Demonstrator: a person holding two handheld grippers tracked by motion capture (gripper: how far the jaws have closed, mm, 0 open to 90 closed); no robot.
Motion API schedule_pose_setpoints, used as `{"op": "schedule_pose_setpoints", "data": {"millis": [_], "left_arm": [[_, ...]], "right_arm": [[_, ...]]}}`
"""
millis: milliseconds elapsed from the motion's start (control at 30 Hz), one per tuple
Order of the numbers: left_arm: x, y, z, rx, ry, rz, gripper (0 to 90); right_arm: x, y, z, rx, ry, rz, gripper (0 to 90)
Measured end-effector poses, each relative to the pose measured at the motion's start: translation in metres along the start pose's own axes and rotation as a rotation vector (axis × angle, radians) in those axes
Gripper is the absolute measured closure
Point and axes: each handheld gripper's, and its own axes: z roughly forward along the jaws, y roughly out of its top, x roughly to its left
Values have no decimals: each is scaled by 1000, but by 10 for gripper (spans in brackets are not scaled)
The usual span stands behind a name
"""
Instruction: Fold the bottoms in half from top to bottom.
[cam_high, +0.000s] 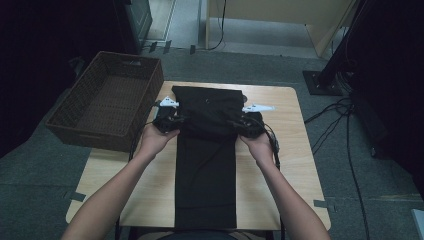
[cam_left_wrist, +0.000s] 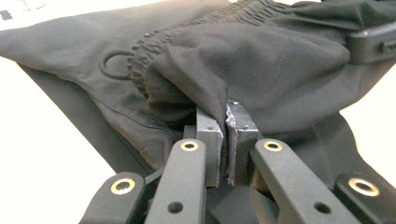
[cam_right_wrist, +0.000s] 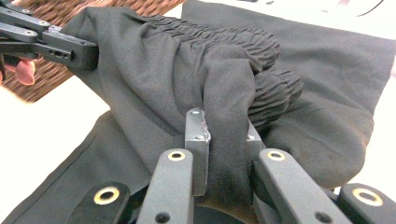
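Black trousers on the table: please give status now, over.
Left gripper shut on the black trousers, right gripper shut too. Waistband end lifted over the legs, the rest flat on the table. Wicker basket at left, not in the way.

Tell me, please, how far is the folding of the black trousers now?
Done: the black trousers lie flat and narrow along the table. In hand: the left gripper and the right gripper each pinch cloth at the elastic waistband. Left: finishing the folds, perhaps then the wicker basket.
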Motion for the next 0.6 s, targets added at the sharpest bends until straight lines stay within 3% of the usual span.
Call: {"op": "schedule_pose_setpoints", "data": {"millis": [167,233,367,467,600], "left_arm": [[-17,-25,-10,48,-42,9,866],[-22,-37,-10,86,-45,32,864],[-24,-57,1,143,-49,27,864],[-23,-65,11,178,-38,34,864],[-23,-67,21,207,-28,52,862]], "right_arm": [[10,-25,-11,44,38,-1,805],[13,-35,-12,72,49,-3,805],[14,-56,-2,145,56,-5,804],[13,-66,6,162,58,3,804],[11,-70,13,177,38,-31,803]]}}
